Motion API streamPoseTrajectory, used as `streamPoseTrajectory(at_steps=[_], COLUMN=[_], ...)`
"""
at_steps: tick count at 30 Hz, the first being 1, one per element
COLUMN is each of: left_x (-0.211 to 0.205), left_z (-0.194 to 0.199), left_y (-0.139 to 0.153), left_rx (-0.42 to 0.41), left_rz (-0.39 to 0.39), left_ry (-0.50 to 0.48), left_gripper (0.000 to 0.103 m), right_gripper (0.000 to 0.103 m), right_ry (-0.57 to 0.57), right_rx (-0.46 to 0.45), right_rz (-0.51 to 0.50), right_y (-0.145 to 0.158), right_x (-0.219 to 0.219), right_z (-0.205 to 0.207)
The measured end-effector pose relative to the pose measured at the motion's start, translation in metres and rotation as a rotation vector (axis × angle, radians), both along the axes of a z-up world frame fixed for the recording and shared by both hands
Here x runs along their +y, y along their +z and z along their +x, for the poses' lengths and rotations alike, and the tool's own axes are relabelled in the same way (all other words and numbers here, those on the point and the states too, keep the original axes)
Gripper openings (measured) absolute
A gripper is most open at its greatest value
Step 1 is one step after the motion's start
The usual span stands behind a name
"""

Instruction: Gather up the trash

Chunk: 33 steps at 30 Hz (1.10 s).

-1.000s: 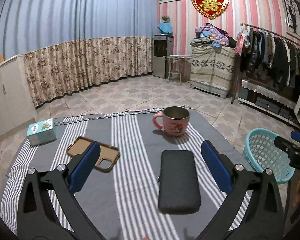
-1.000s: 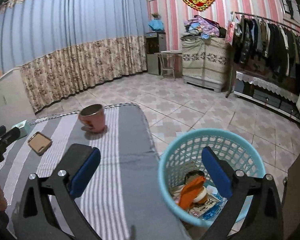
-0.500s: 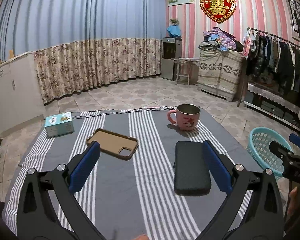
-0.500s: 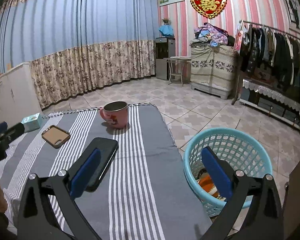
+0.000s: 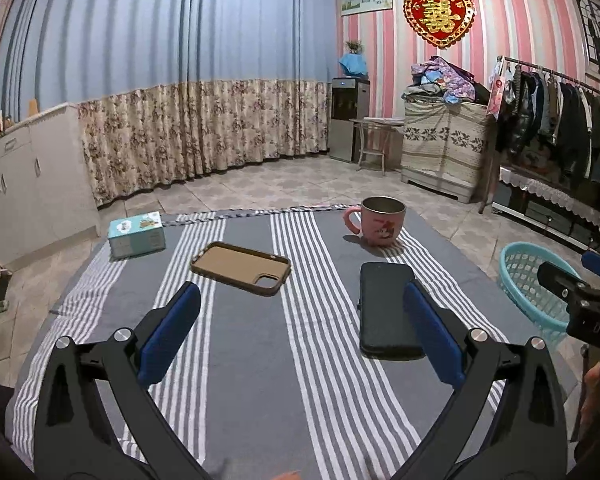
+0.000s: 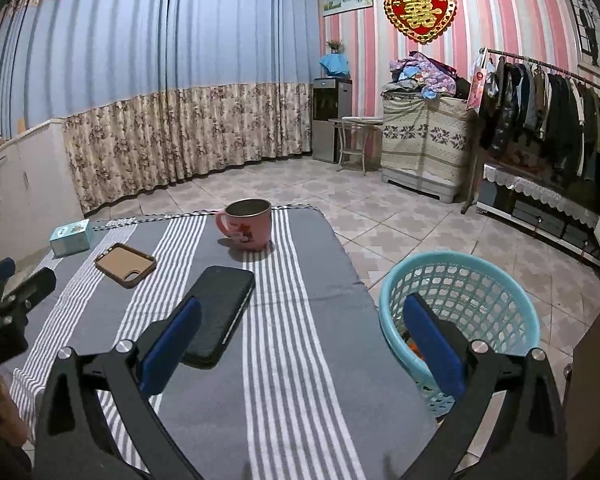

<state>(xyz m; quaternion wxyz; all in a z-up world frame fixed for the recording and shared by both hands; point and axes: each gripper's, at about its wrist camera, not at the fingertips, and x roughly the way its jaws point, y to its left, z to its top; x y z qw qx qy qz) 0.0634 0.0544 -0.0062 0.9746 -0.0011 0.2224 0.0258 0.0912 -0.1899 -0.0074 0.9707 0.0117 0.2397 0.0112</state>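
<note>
A turquoise plastic basket [image 6: 460, 304] stands on the floor to the right of the table; a bit of orange trash shows low inside it. It also shows in the left wrist view [image 5: 528, 280]. My left gripper [image 5: 300, 336] is open and empty above the grey striped tablecloth [image 5: 260, 360]. My right gripper [image 6: 300, 340] is open and empty, held over the table's right edge beside the basket. On the table lie a black phone [image 5: 384, 312], a brown phone case [image 5: 240, 266], a pink mug [image 5: 380, 222] and a small teal box [image 5: 137, 234].
The table's right edge [image 6: 352, 276] drops to tiled floor. A clothes rack [image 6: 548, 128] stands at the right wall, a covered cabinet [image 6: 424, 148] at the back. White cupboards [image 5: 24, 176] line the left.
Both grippers have drawn back and up from the table. The right gripper has swung left away from above the basket, so the phone and more table now show. Both stayed open.
</note>
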Motion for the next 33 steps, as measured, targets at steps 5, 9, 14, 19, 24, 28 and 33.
streamPoseTrajectory(at_steps=[5,9,14,19,24,28,33], left_x=[0.001,0.003,0.007,0.009,0.007,0.005,0.003], left_z=[-0.009,-0.019,-0.031,-0.038,-0.045,-0.049,-0.052], left_y=[0.006,0.011,0.014,0.013,0.014,0.015,0.015], left_rx=[-0.024,-0.044,-0.056,-0.062,-0.066,-0.073,-0.078], left_rz=[0.003,-0.003,0.0,0.007,0.022,0.024,0.028], left_ry=[0.006,0.011,0.018,0.029,0.029,0.022,0.016], left_gripper=[0.098,0.098,0.098,0.098,0.098,0.098,0.098], right_gripper=[0.099,0.099,0.099,0.099,0.099,0.099,0.099], right_ry=[0.012,0.015,0.021,0.025,0.027,0.025,0.022], right_rx=[-0.016,-0.029,-0.039,-0.048,-0.05,-0.056,-0.058], right_rz=[-0.008,-0.009,-0.01,-0.015,-0.012,-0.014,-0.009], right_y=[0.005,0.007,0.008,0.007,0.007,0.008,0.008], right_x=[0.007,0.008,0.013,0.017,0.02,0.02,0.02], right_z=[-0.008,-0.015,-0.023,-0.029,-0.032,-0.033,-0.036])
